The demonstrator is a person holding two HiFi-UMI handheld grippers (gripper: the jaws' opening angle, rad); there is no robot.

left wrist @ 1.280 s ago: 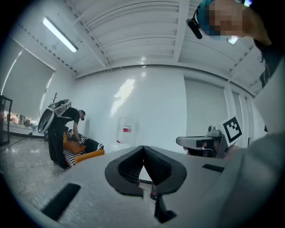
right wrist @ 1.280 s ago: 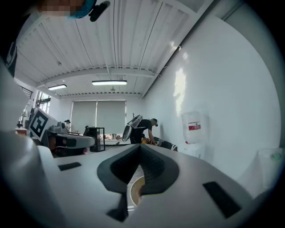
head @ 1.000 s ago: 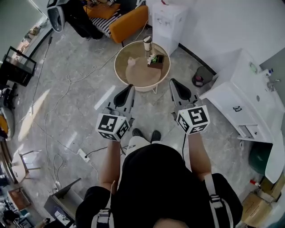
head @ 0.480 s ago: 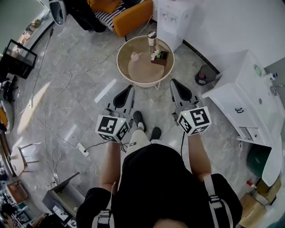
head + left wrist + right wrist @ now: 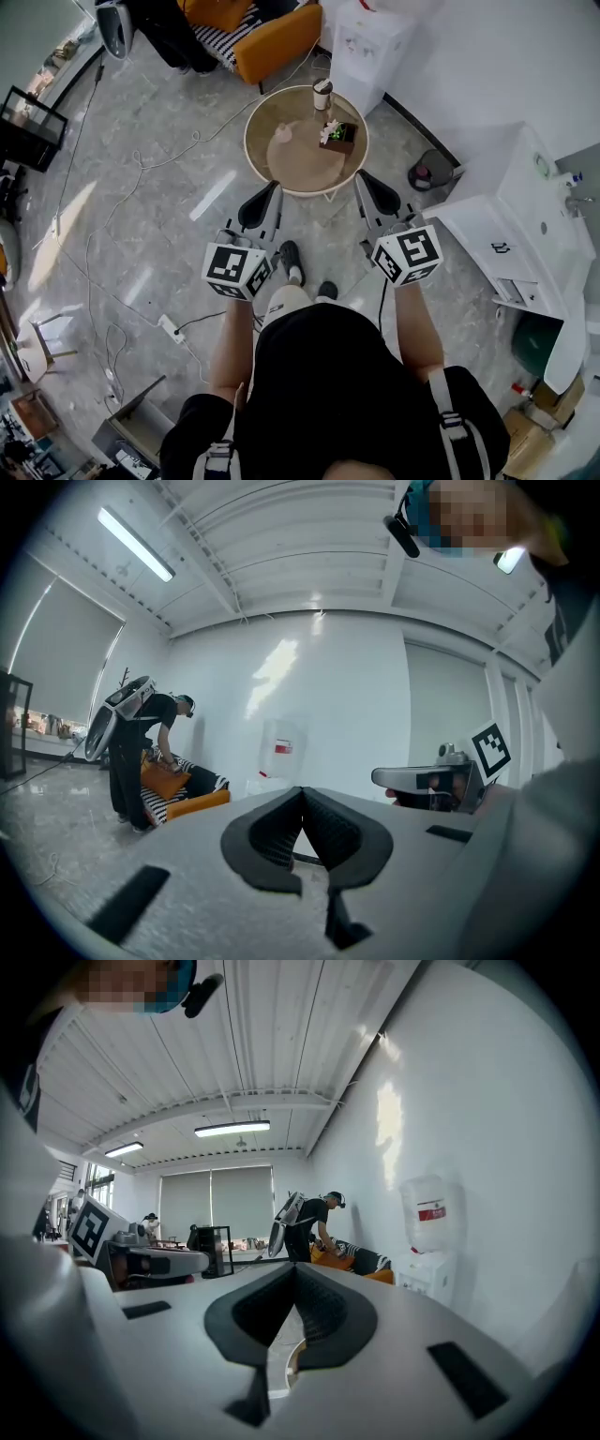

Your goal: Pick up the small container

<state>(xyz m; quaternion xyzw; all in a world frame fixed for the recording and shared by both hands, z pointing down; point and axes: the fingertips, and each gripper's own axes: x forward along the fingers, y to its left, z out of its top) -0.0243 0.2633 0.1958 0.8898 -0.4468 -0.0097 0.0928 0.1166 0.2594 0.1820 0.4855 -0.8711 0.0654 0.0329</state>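
on the table [image 5: 302,167], left of the planter [image 5: 337,134]: small container [image 5: 281,134], pale. straight ahead of left gripper [image 5: 271,190], well apart; right gripper [image 5: 366,180] farther off. both sets of jaws closed, holding nothing.

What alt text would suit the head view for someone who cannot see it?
Seen from above, a standing person holds the left tool and right tool, both shut and empty, pointed toward a round table ahead. On it stand a small pale container, a cup and a boxed plant; nothing is touched yet.
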